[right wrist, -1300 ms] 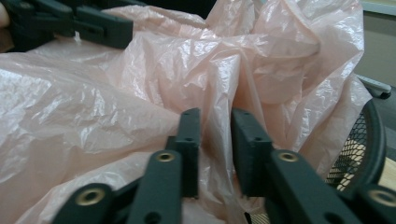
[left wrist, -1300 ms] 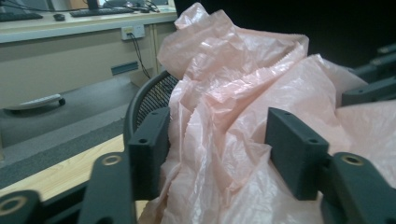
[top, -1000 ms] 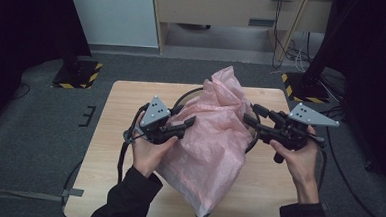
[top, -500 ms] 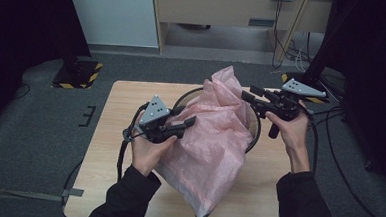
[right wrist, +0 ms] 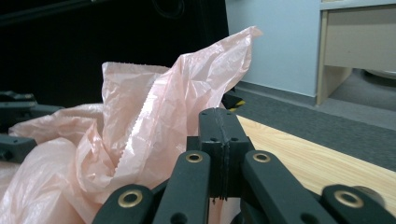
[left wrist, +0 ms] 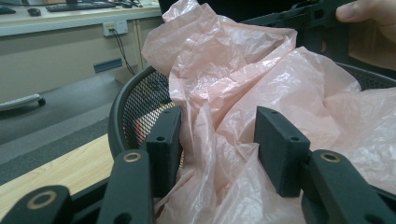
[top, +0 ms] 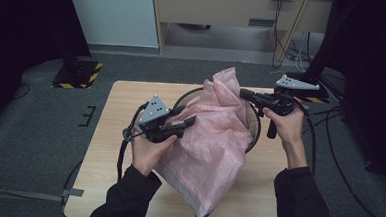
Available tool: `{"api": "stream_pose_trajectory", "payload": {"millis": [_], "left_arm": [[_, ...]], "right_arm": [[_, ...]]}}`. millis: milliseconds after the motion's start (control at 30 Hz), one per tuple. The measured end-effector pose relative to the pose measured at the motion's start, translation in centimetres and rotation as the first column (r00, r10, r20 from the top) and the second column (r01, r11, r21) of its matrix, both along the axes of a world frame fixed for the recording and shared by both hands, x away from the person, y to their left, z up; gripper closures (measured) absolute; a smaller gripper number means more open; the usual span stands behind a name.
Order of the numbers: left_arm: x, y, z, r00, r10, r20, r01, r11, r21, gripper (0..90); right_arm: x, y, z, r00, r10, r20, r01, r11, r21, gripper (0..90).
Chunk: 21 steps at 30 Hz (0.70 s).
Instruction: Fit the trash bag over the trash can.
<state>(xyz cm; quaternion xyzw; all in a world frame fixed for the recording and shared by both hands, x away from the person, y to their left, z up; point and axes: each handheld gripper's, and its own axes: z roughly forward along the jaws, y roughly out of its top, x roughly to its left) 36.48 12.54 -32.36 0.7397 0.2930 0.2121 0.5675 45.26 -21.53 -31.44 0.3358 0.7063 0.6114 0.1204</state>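
On the wooden table [top: 104, 149], left gripper [left wrist: 219, 140] gapes around the pink bag [top: 214, 139]; right gripper [right wrist: 219, 140] pressed together.

The high view looks forward and down on the table [top: 107, 184]. Both gripper views sit close, sharing the pink bag [top: 214, 139].

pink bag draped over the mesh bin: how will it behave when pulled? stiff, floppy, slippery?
Likely floppy: the pink bag lies crumpled and folded over the mesh bin. Probably very light, since thin translucent film shows between the left gripper jaws. Possibly slippery and tear-prone; its serrated edge looks thin.
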Motion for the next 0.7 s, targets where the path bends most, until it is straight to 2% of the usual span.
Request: {"api": "stream_pose_trajectory", "payload": {"millis": [200, 233, 300, 367, 400, 467, 600, 667, 700], "left_arm": [[0.0, 0.0, 0.0, 1.0, 0.0, -0.002, 0.0, 1.0, -0.003, 52.0], [0.0, 0.0, 0.0, 1.0, 0.001, -0.002, -0.001, 1.0, -0.003, 51.9], [0.0, 0.0, 0.0, 1.0, 0.002, -0.002, -0.002, 1.0, -0.002, 52.1], [0.0, 0.0, 0.0, 1.0, 0.002, -0.003, -0.002, 1.0, -0.001, 52.1], [0.0, 0.0, 0.0, 1.0, 0.002, -0.003, -0.002, 1.0, -0.001, 52.1], [0.0, 0.0, 0.0, 1.0, 0.001, -0.003, -0.001, 1.0, -0.001, 52.1], [0.0, 0.0, 0.0, 1.0, 0.0, -0.002, 0.0, 1.0, -0.001, 52.1], [0.0, 0.0, 0.0, 1.0, -0.002, -0.002, 0.002, 1.0, -0.003, 52.1], [0.0, 0.0, 0.0, 1.0, -0.003, -0.003, 0.003, 1.0, -0.001, 52.1]], "right_arm": [[-0.7, -0.5, 0.5, 0.9996, 0.012, 0.025, -0.012, 1.0, 0.004, 90.0], [-0.9, -0.8, 0.6, 0.9996, 0.001, 0.026, 0.0, 1.0, -0.018, 88.6], [-1.0, -1.0, 0.5, 0.9993, -0.01, 0.037, 0.011, 1.0, -0.025, 80.7], [-1.0, -1.2, 0.5, 0.9992, -0.016, 0.036, 0.018, 0.999, -0.03, 79.1], [-1.0, -1.3, 0.2, 0.9992, -0.021, 0.034, 0.022, 0.999, -0.036, 73.5], [-0.9, -1.3, -0.1, 0.9997, -0.019, 0.018, 0.02, 0.999, -0.037, 69.6], [-0.3, -1.2, -1.0, 0.9996, -0.028, -0.005, 0.028, 0.999, -0.029, 68.1], [0.0, -1.2, -1.3, 0.9993, -0.021, -0.031, 0.021, 1.0, -0.018, 69.5], [0.1, -1.2, -1.5, 0.9989, -0.013, -0.046, 0.012, 1.0, -0.01, 73.2]]}}
